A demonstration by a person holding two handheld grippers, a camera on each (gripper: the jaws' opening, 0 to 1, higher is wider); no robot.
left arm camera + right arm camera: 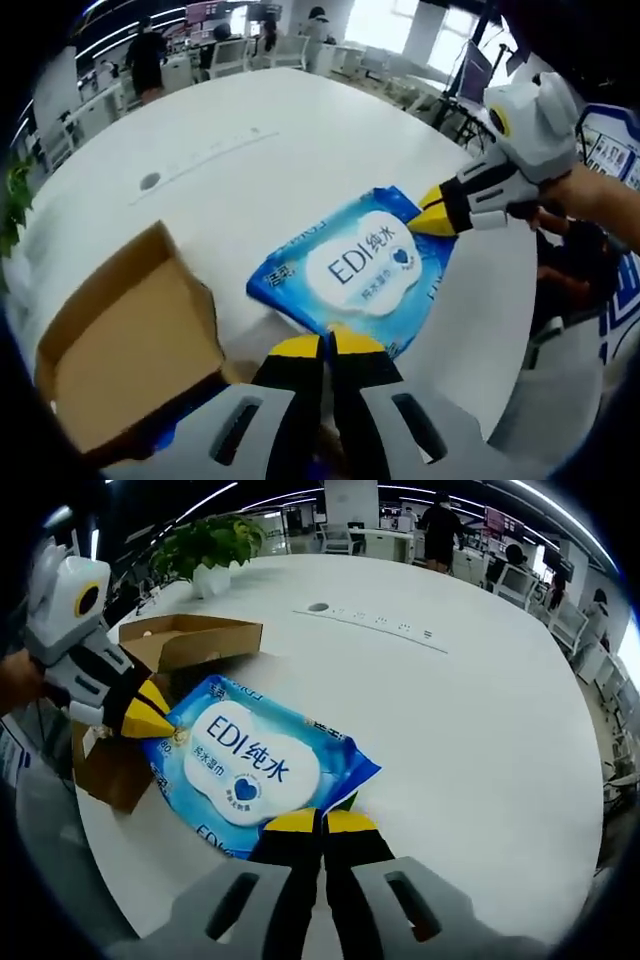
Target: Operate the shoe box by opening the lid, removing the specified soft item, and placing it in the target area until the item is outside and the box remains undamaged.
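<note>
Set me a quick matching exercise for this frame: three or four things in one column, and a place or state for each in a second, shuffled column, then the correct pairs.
Things
1. wipes pack
2. shoe box
3. potted plant
4. left gripper

Places or states
A. open, brown cardboard, lid flaps up
B. standing at the far edge of the white table
C. blue and white, lying flat outside the box
D. jaws closed on one edge of the pack

Pairs: 1-C, 2-A, 3-B, 4-D
</note>
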